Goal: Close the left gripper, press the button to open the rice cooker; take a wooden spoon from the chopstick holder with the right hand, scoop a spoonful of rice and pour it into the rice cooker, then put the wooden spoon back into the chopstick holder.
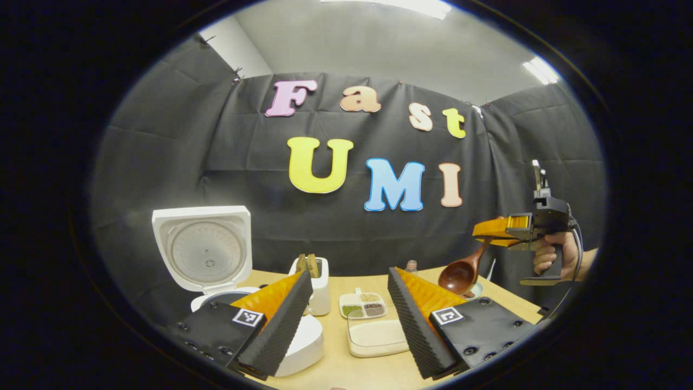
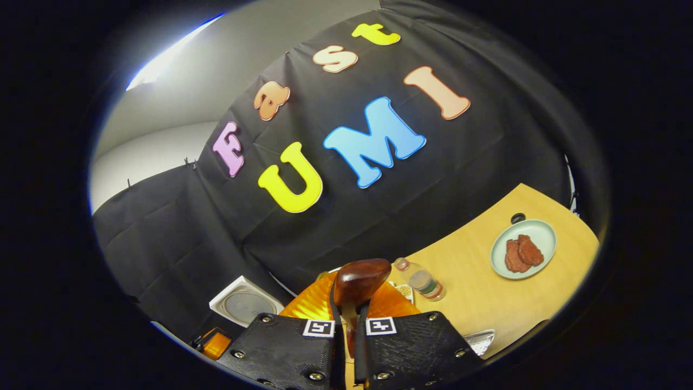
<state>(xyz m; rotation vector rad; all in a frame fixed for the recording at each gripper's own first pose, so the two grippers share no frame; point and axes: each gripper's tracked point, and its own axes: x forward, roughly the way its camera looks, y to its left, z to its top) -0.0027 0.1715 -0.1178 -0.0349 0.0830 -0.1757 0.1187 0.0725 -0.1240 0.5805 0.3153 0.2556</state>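
Wooden spoon (image 2: 360, 281) was pinched by its handle in your right gripper (image 2: 349, 325), both fingers pressed on it, bowl end forward and raised off the table (image 1: 379, 368). In the left gripper view that right gripper (image 1: 501, 230) hung well to the right of the rice cooker (image 1: 208, 260), the wooden spoon (image 1: 463, 273) dangling bowl-down beneath it and above the table's far right side, your hand (image 1: 552, 257) on the grip. I couldn't tell if any rice was in the bowl, it faced away in one view and sat too dark in the other. Rice cooker stood with lid flipped up and back, so the button step looked done. Your left gripper (image 1: 349, 311) was released, fingers spread wide, hovering low just right of the cooker, probably parked there to stay out of the spoon's path. Chopstick holder (image 1: 316, 284) sat just right of the cooker, near the back of the table. Further right of it were a small divided dish of grains (image 1: 363, 305) and, nearer you, a shallow tray of pale stuff (image 1: 376, 336), likely the rice to scoop. Carrying the handle clamped tight and the spoon high made sense for clearing the holder. My guess was scoop not yet made: you'd need to swing left toward the tray, dip, then cross to the open cooker. In the right gripper view a small bottle (image 2: 422, 281) and a plate (image 2: 506, 265) holding reddish pieces sat far right of the cooker (image 2: 243, 303).
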